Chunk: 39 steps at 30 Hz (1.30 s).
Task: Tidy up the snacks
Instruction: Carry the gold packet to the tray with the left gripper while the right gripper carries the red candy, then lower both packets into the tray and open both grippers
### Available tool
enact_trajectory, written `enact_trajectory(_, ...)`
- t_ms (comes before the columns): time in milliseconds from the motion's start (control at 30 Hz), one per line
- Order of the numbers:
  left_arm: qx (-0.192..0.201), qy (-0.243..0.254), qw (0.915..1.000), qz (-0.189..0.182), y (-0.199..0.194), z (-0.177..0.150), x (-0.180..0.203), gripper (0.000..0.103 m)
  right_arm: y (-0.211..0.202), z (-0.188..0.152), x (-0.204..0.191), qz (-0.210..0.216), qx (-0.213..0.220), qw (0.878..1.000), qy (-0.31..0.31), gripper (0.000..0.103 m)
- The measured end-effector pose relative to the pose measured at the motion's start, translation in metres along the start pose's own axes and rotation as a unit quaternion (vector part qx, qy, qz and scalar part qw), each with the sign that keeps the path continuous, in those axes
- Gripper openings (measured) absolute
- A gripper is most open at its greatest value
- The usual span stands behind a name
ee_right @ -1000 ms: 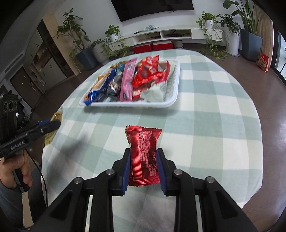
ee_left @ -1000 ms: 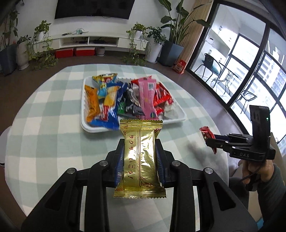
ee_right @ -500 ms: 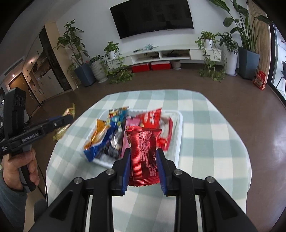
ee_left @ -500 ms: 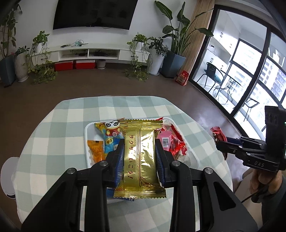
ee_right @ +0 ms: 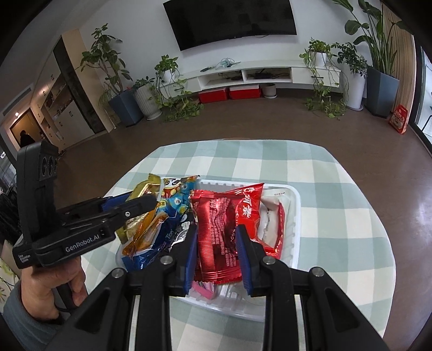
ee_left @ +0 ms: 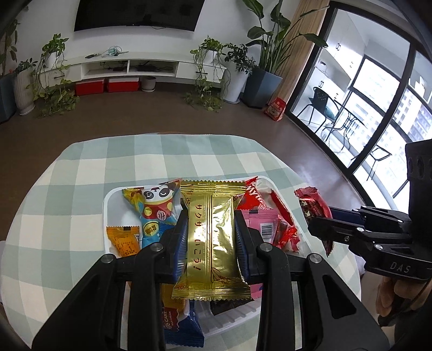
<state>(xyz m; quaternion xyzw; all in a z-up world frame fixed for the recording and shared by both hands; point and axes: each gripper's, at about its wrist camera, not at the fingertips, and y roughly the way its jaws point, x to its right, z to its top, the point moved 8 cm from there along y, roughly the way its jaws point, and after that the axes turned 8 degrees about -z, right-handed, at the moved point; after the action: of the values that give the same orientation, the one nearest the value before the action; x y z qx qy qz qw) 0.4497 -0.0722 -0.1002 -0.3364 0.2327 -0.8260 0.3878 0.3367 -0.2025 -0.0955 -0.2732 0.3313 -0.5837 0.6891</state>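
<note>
Left wrist view: left claw clamped on a gold snack packet, blue pads pressing both long edges. Packet stands lengthwise between the fingers, held above a white tray full of snacks. Tray sits on a round desk under a green-and-white check cloth.

In the tray, on the picture's left side of the gold packet: a panda-print packet, an orange packet, and nearer the camera a blue packet. On the other side: a pink packet and red wrappers.

Right claw enters from the picture's right edge, closed on a dark red snack packet, hanging just beside the tray's right rim. Part of a hand shows below it, gripping the handle.

Right wrist view: right claw clamped on the red snack packet, held over the tray. A larger red packet lies under and behind it. Left claw comes in from the picture's left, gold packet in its grip, over the tray's left part. The holder's hand and a grey sleeve sit at the lower left.

Background: wall television, low white cabinet, potted plants, brown floor.
</note>
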Motion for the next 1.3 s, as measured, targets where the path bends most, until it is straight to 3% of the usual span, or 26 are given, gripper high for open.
enact_trajectory(600, -0.019, 0.0, 0.9998, 0.006, 0.058, 0.002, -0.017, 0.029, 0.032, -0.045, -0.006, -0.05, -0.016, 0.997, -0.05, 0.03)
enact_trajectory(1300, -0.033, 0.009, 0.9992, 0.019, 0.078, -0.004, -0.021, 0.03, 0.048, -0.06, 0.003, -0.053, -0.029, 0.997, -0.042, 0.034)
